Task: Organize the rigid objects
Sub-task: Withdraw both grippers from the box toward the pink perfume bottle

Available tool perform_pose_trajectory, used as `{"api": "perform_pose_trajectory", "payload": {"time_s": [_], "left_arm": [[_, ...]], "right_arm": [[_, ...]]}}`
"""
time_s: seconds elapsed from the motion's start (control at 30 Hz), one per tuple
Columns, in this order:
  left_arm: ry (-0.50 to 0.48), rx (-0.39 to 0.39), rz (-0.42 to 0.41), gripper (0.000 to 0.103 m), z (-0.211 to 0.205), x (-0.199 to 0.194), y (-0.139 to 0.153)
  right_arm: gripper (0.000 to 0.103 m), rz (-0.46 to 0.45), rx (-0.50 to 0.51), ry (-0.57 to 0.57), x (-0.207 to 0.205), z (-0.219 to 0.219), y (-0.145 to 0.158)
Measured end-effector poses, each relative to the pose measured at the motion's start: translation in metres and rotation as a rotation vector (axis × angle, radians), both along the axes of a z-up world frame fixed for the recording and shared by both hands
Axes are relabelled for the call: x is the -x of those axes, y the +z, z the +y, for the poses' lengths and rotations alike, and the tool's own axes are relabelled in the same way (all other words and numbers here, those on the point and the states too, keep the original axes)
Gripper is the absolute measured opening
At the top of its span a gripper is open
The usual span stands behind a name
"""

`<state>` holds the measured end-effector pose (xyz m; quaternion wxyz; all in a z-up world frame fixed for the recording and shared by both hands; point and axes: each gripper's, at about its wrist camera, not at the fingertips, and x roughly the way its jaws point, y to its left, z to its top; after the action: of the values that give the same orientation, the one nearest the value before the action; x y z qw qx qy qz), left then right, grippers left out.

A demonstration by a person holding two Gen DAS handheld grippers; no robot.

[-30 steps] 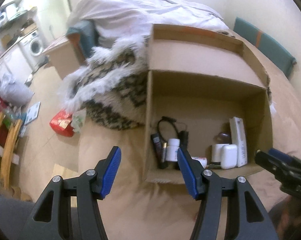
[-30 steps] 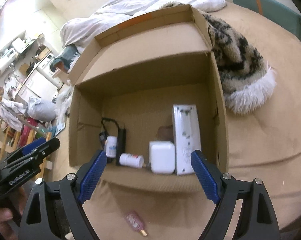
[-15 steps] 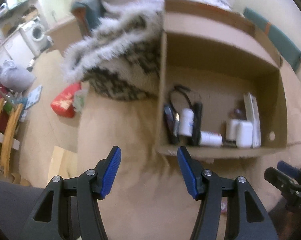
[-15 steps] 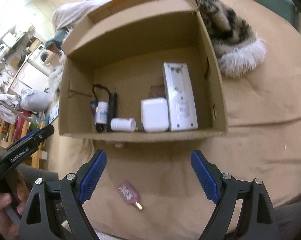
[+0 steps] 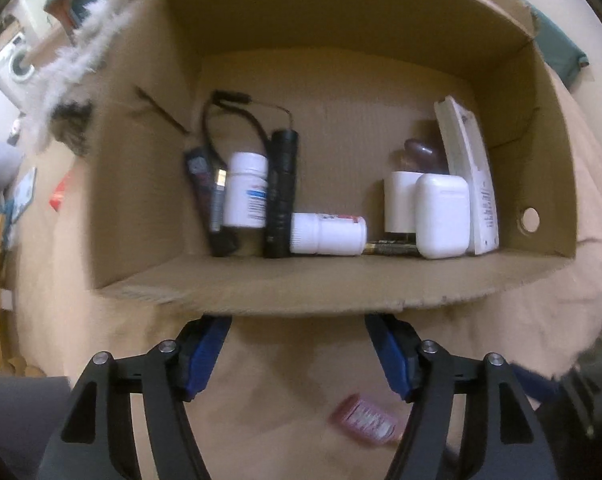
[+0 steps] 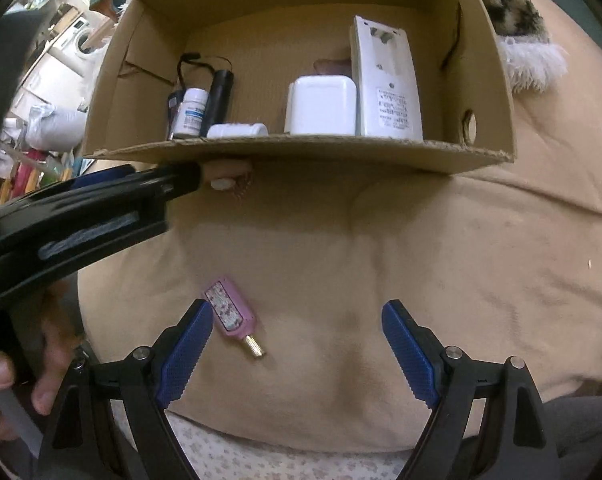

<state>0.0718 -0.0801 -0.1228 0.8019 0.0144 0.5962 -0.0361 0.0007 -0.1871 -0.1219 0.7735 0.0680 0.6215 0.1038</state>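
My left tool (image 5: 297,354) has just been widening, empty; right tool (image 6: 297,346) gapes empty too – the small pink bottle (image 6: 231,308) lies on the beige bed cover (image 6: 421,248) beside its left pad, easily nudged away.

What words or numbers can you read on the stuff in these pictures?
None can be read.
White bottle: blue label, too blurred.
Lying bottle: red print, blurred.
White remote: sticker print too small.
Pink bottle: only a pattern shows.
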Motion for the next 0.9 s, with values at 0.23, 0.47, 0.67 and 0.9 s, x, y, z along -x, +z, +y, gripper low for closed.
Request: {"api": "perform_pose_trajectory", "payload": {"time_s": [0.23,0.47,0.67,0.9], "left_arm": [[0.022,-0.036,0.027,0.066,-0.011,-0.023,-0.028],[0.033,-0.041,0.034,0.037,-0.007,-0.028,-0.036],[0.047,0.000,0.060,0.017,0.000,-0.031,-0.038],[0.045,-0.011,0.078,0.013,0.013,-0.025,-0.034]], "right_arm": [[0.091,0.018,-0.019,-0.021,0.005,-0.005,-0.004],[0.091,0.029,-0.019,-0.011,0.002,-0.001,-0.007],[0.091,0.032,-0.014,0.003,0.003,0.005,-0.007],[0.091,0.033,-0.021,-0.012,-0.001,0.002,-0.008]]}}
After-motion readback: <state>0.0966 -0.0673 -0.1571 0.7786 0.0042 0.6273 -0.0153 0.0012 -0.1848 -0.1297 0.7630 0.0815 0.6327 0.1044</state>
